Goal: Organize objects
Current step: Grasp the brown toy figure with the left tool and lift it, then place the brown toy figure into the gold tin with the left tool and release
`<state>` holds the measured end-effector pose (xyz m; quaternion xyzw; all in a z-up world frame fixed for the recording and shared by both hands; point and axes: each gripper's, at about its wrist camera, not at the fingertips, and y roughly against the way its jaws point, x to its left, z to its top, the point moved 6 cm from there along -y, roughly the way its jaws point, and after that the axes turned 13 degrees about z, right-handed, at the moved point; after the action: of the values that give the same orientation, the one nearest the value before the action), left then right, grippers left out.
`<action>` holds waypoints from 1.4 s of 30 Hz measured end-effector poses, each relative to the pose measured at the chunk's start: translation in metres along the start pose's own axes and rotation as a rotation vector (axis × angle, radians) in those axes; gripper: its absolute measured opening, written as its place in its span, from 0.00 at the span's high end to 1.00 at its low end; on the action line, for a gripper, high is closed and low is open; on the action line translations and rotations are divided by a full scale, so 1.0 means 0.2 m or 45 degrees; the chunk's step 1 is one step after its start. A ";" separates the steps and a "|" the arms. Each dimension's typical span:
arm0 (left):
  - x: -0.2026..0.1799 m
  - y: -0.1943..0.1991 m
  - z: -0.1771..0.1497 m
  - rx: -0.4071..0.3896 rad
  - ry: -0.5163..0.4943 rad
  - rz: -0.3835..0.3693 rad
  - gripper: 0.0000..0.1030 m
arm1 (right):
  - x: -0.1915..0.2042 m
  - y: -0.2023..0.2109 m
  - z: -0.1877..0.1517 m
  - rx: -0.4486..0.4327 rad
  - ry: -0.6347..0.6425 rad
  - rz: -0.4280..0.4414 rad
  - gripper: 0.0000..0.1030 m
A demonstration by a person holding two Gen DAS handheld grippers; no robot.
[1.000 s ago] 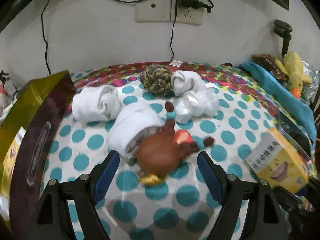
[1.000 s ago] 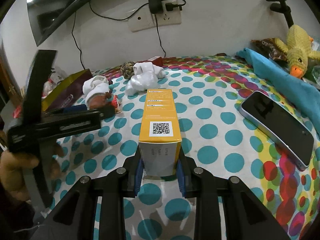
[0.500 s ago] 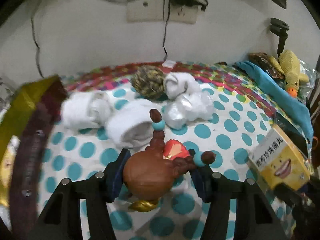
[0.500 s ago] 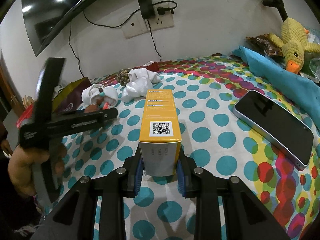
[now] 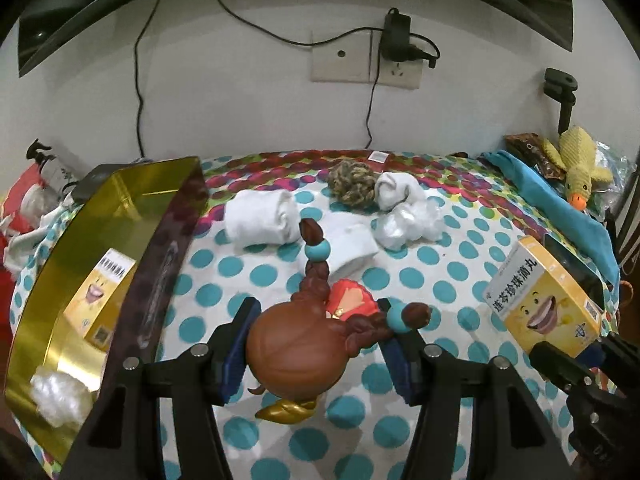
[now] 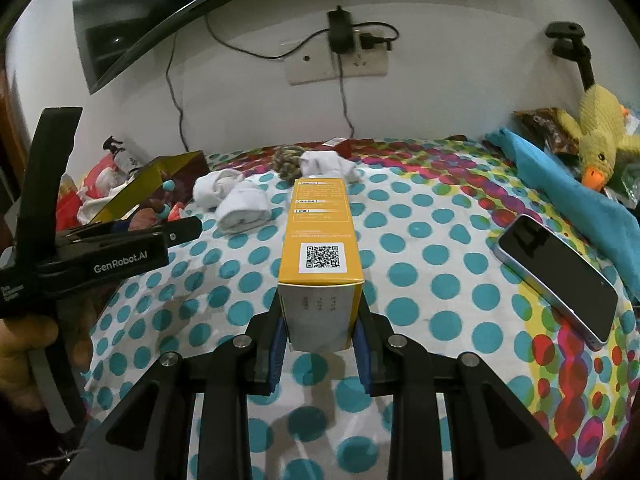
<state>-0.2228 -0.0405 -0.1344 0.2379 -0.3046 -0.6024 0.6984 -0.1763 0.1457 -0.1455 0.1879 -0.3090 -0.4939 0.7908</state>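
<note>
On the polka-dot bedspread (image 5: 452, 276), my left gripper (image 5: 320, 354) is clamped on a brown round-headed doll figure with braided pigtails and teal beads (image 5: 298, 354); its jaws had just been closing, and the blue pads now press the head from both sides, the doll clear of the cloth. My right gripper (image 6: 320, 344) is pinched tight on the near end of a long yellow-orange cardboard medicine box (image 6: 322, 240), QR code facing up.

Only the left wrist view looks into the open gold-lined gift box (image 5: 96, 264) at left, where a second yellow carton (image 5: 102, 296) and a wad of white wrapping (image 5: 60, 398) lie. It also shows the cartoon-printed face of my held box.

Only the right wrist view shows the whole pale-edged smartphone (image 6: 556, 280) lying face up at right, and the hand (image 6: 28, 344) holding the left gripper's black frame.

Both views show rolled white socks (image 5: 262, 218), a knotted rope ball (image 5: 352, 182) and a yellow plush duck (image 6: 600, 136) toward the far wall.
</note>
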 end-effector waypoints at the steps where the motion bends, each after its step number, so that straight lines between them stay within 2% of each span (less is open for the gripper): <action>1: 0.01 0.02 -0.01 -0.007 0.001 -0.006 0.43 | 0.02 0.00 0.00 0.003 0.017 -0.009 0.73; 11: 0.19 0.15 -0.06 -0.045 0.067 0.007 0.43 | 0.25 0.02 0.07 0.003 0.115 -0.005 0.73; 21: 0.68 0.12 -0.05 -0.017 0.284 0.120 0.43 | 0.43 -0.01 0.04 0.047 0.202 0.005 0.73; 27: 0.89 0.05 -0.11 0.032 0.336 0.183 0.43 | 0.50 -0.04 0.02 0.069 0.228 0.021 0.73; 32: 0.97 0.01 -0.15 0.055 0.350 0.219 0.43 | 0.54 -0.07 0.00 0.088 0.245 0.036 0.73; 42: 1.00 -0.04 -0.18 0.077 0.336 0.267 0.43 | 0.54 -0.07 -0.01 0.091 0.248 0.039 0.73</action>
<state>-0.1841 -0.2395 -0.1378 0.3028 -0.2515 -0.4803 0.7838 -0.1500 0.0419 -0.1222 0.2584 -0.2508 -0.4499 0.8173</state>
